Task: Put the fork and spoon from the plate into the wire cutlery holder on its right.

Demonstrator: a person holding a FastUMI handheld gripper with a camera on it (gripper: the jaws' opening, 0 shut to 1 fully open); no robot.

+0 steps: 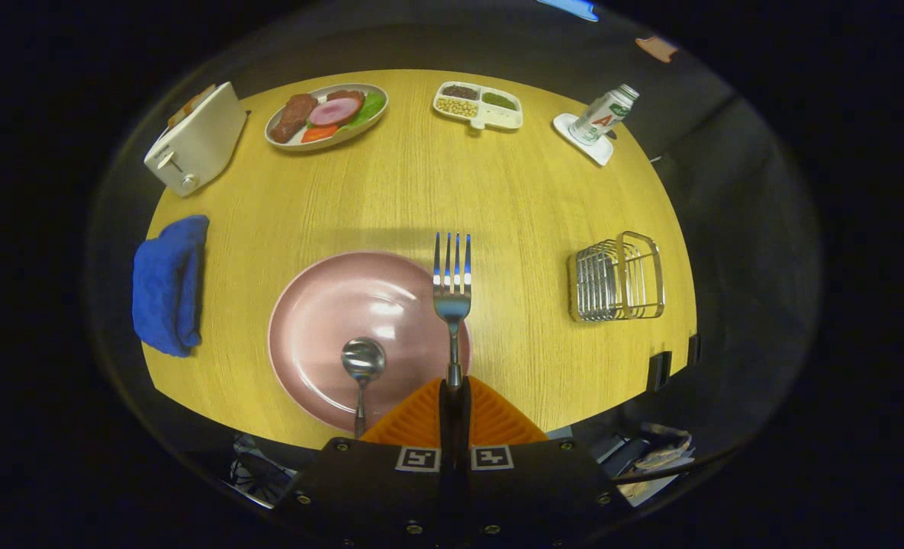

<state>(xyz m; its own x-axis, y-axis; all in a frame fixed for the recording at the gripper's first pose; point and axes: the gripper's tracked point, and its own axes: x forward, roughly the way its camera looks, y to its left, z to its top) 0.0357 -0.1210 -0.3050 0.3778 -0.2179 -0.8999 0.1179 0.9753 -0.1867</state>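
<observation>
1. the gripper [454,396] sits at the bottom centre of the frame; its two orange ribbed fingers [413,419] are pressed together with basically no gap, clamped on the handle of the fork [452,293]
2. the fork sticks straight out ahead of the fingers, tines pointing toward the middle of the frame; it looks lifted off, its head over the right rim of the pink plate [329,305] and the tines out over the wood
3. the spoon [362,366] is just left of the fingers, bowl lying in the lower part of the plate, handle running down over the near rim
4. the wire cutlery holder [617,277] stands on the table to the right of the plate, well apart from it, centre right of the frame; nothing in it that i can see
5. the wooden table [421,191] carries the rest; a blue cloth [168,282] bunched at the left edge; a white toaster [196,139] upper left
6. along the far side: an oval dish of food [328,114] upper centre left; a divided snack tray [478,105] upper centre; a bottle [603,114] tilted on a white coaster [598,149] upper right
</observation>
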